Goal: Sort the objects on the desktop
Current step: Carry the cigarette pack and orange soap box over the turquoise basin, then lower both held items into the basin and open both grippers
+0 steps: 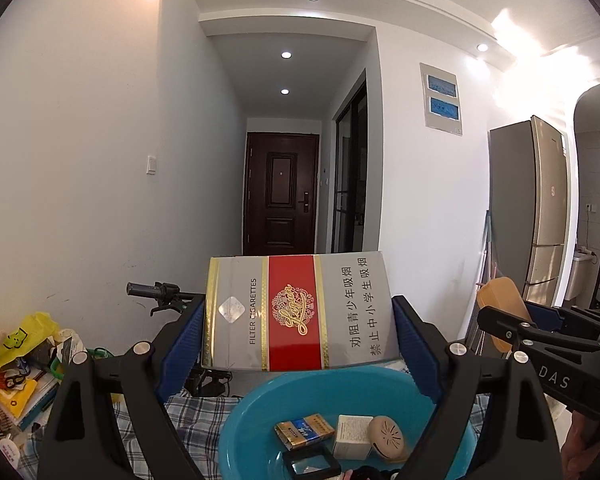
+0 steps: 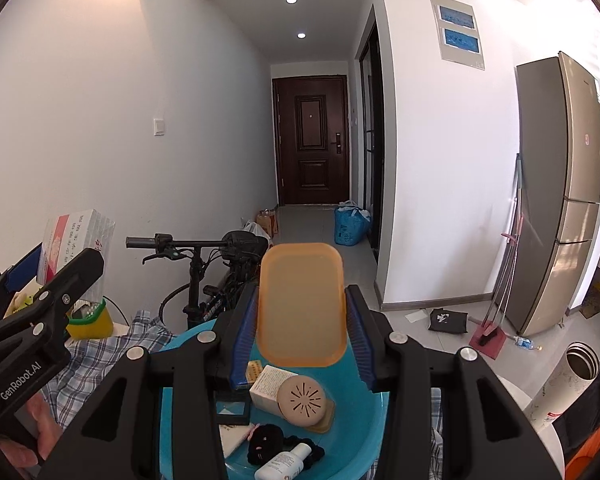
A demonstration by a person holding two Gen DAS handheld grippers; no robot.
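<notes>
A cigarette carton [image 1: 300,314], clamped in the left gripper [image 1: 300,332], and an orange lid [image 2: 302,304], clamped in the right gripper [image 2: 302,332], hang above the blue basin [image 1: 256,420]; next, likely lowering each in.

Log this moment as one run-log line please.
left gripper: shut on cigarette carton | right gripper: shut on orange lid | both above blue basin

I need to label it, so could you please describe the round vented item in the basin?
Find the blue plastic basin on the checked cloth. Inside, beside the small white carton, lies a beige round disc; its radiating slots set it apart.
</notes>
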